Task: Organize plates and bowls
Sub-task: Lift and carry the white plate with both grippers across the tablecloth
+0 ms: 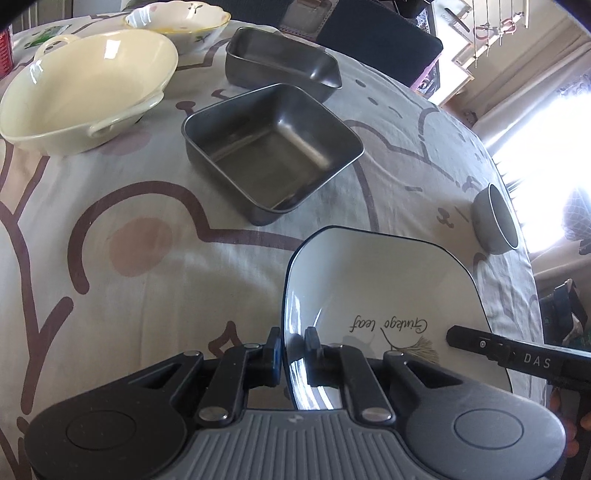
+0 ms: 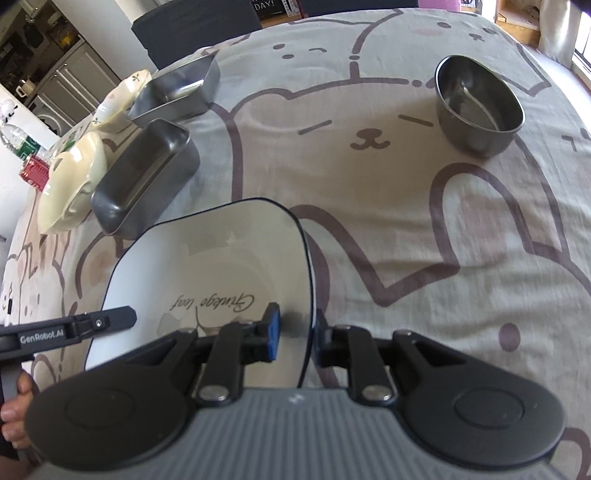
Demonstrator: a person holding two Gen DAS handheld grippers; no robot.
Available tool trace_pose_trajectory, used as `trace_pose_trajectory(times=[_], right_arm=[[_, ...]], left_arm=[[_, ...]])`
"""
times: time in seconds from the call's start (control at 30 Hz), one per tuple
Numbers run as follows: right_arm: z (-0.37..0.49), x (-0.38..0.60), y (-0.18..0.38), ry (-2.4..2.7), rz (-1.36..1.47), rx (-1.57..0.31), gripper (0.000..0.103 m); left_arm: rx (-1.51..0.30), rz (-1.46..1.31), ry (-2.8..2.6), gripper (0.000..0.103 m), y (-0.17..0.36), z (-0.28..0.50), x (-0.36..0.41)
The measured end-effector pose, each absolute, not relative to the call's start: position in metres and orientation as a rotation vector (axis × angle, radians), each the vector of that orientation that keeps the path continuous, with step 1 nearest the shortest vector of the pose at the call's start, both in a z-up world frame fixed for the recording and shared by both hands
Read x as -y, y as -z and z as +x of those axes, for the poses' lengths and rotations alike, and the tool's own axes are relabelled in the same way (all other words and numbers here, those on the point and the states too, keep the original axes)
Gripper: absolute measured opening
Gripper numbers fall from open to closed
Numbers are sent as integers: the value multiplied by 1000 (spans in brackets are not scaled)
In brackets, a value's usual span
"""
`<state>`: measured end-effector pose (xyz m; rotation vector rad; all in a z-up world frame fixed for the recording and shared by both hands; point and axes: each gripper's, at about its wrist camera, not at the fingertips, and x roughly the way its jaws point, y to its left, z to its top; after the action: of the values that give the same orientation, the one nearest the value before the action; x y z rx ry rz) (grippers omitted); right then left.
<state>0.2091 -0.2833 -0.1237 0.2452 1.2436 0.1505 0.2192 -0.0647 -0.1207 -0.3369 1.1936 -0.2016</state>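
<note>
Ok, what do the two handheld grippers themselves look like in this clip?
Both match: black linkage arms with silver pivot bolts over a ribbed grey body, and blue pads on the fingers. The left gripper reads "GenRobot.AI" on one side; the right gripper shows "DAS".

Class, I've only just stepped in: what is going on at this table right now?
A person is handling a white square plate with two handheld grippers. The left gripper straddles the plate's left rim and the right gripper straddles its right rim, one finger inside and one outside each. The plate sits low over the printed tablecloth. Nearby stand two square metal pans, a cream handled dish, a flowered bowl and a round steel bowl.
</note>
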Motion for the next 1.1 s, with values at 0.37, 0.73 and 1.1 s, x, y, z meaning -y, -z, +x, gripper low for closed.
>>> trace_pose_trajectory(times=[0.37,0.73,1.1], right_arm=[[218,281,129,-130,242,-1250,24],[216,269,135,-126,125,-1282,22],[218,269,135,-121,102,-1264,22]], left_arm=[[-1182,-332,183,13,124,224,68],[-1180,-281,188,13,125,222,73],[-1163,-258,199,13,126,226,76]])
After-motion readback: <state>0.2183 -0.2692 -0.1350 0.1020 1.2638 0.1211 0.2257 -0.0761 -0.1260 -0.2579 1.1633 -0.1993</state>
